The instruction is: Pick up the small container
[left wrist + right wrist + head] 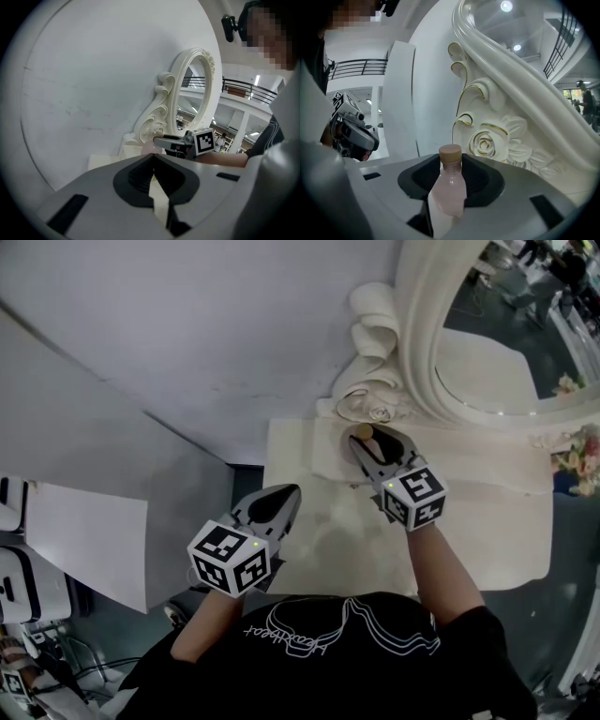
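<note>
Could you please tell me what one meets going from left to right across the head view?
White panel → left gripper → right gripper → mirror glass.

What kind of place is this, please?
Probably a dressing table set up in a large hall: an ornate white mirror frame with a carved rose, a small pink bottle, and upper-floor railings behind.

small container [451, 192]: looked translucent pink plastic, smooth, glossy | cap [450, 153]: was matt tan | mirror frame [501, 140]: was carved, glossy white, gilt-lined | tabletop [478, 540]: looked smooth cream, faint sheen | right gripper [451, 164], left gripper [153, 161]: were matt grey plastic; pads [480, 180] ribbed, matt black
</note>
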Demonstrator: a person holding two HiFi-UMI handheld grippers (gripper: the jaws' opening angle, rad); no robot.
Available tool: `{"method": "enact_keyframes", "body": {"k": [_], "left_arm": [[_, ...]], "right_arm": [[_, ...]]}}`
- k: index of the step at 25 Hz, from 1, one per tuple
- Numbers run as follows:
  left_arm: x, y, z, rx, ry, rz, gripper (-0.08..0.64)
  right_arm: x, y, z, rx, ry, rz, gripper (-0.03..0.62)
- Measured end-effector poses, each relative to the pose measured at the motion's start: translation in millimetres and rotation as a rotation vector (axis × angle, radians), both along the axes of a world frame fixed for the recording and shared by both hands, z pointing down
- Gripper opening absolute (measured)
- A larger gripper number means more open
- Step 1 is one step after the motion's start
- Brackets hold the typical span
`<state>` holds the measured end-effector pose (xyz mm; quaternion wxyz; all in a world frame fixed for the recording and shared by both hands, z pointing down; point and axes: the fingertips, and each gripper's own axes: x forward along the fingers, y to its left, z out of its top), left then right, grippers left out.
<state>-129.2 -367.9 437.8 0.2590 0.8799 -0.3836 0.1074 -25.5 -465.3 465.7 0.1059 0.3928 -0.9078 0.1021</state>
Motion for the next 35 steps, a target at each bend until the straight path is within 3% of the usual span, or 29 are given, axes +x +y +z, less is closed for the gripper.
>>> {"method": "enact_keyframes", "body": {"k": [21, 35], "left_arm": [[3, 27, -3, 0.002, -0.009, -0.011, 0.005], [39, 84, -29, 0.054, -0.002, 0.016, 0.005]], "right_arm": [[6, 1, -14, 0.009, -0.011, 0.062, 0.143], [27, 84, -60, 0.027, -0.025, 0.015, 0.143]]}}
